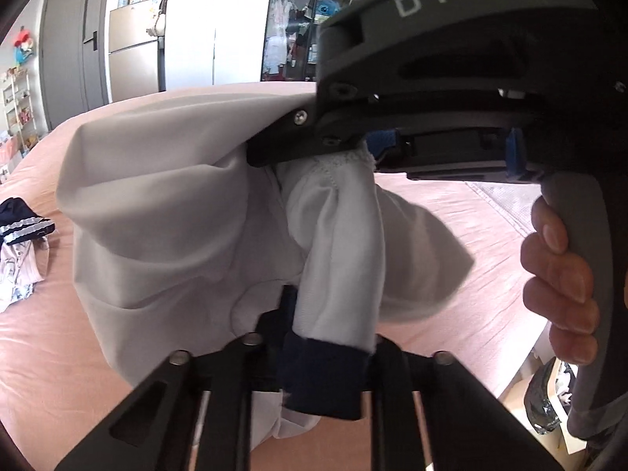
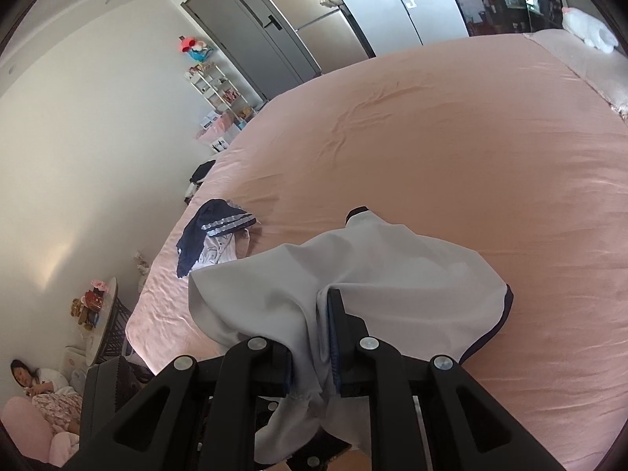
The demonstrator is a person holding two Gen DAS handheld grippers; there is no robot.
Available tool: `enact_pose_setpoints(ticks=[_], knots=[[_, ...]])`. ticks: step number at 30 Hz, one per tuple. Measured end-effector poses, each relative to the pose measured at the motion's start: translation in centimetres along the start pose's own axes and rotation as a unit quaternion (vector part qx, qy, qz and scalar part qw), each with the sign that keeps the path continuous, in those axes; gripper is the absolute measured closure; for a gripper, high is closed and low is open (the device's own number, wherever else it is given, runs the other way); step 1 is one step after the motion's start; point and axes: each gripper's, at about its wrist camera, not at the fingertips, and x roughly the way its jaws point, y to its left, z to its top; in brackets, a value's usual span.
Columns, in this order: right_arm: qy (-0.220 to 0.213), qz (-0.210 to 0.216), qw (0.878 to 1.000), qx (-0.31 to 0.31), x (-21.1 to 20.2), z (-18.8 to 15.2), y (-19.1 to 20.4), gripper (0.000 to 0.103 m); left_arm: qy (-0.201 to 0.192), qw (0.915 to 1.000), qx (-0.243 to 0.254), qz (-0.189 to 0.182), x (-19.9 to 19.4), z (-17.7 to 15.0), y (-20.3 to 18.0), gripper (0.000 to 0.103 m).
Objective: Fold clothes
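Note:
A white garment with navy trim (image 1: 157, 212) hangs bunched above the pink bed (image 1: 47, 353). My left gripper (image 1: 325, 357) is shut on its sleeve, right at the navy cuff (image 1: 325, 376). My right gripper (image 1: 314, 153) shows from the side in the left wrist view, shut on another part of the same garment. In the right wrist view the garment (image 2: 392, 274) drapes forward onto the bed (image 2: 471, 137) from between my right gripper (image 2: 314, 337), whose fingers pinch a fold of the cloth.
A pile of navy striped and pale clothes (image 2: 216, 235) lies near the bed's left edge; it also shows in the left wrist view (image 1: 23, 243). A grey blanket (image 2: 588, 62) and white item lie at the far corner. A person (image 2: 39, 388) sits on the floor at the left.

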Motion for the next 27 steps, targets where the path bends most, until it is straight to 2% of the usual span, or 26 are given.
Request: enact_pose_setpoints(ticks=[4, 8, 9, 10, 11, 12, 14, 17, 20, 24, 27], knots=[[-0.002, 0.008, 1.000, 0.011, 0.4, -0.3, -0.1, 0.090, 0.003, 0.9999, 0.001, 0.011, 0.6, 0.4, -0.2, 0.096], [-0.008, 0.011, 1.000, 0.006, 0.7, -0.4, 0.3, 0.090, -0.002, 0.9999, -0.016, 0.005, 0.3, 0.9, 1.2, 0.096], [-0.010, 0.012, 1.000, 0.004, 0.8, -0.5, 0.4, 0.086, -0.005, 0.9998, -0.017, 0.007, 0.2, 1.1, 1.6, 0.096], [-0.012, 0.010, 1.000, 0.001, 0.8, -0.5, 0.5, 0.081, -0.008, 0.9998, -0.017, 0.011, 0.1, 1.3, 2.1, 0.096], [-0.013, 0.003, 1.000, -0.001, 0.7, -0.5, 0.5, 0.063, -0.010, 0.9997, -0.017, 0.016, 0.0, 1.4, 2.5, 0.096], [-0.014, -0.007, 1.000, -0.004, 0.6, -0.5, 0.5, 0.040, -0.012, 0.9996, -0.019, 0.019, -0.1, 1.7, 3.0, 0.096], [-0.019, -0.015, 1.000, -0.014, 0.0, -0.7, 0.3, 0.026, -0.018, 0.9992, -0.026, 0.026, -0.4, 2.1, 4.1, 0.096], [-0.029, -0.021, 0.999, -0.025, -1.3, -1.0, -0.4, 0.026, -0.021, 0.9986, -0.033, 0.036, -0.4, 2.7, 5.8, 0.096], [-0.049, -0.046, 0.997, -0.028, -3.0, -1.3, -1.8, 0.025, -0.020, 0.9978, -0.042, 0.047, -0.6, 2.5, 5.9, 0.097], [-0.049, -0.125, 0.989, -0.056, -3.7, -2.0, -3.8, 0.021, -0.017, 0.9965, -0.062, 0.052, -1.4, 1.9, 5.6, 0.097], [-0.030, -0.202, 0.972, -0.112, -2.3, -3.0, -4.9, 0.021, -0.017, 0.9955, -0.072, 0.059, -2.1, 1.6, 4.9, 0.097]])
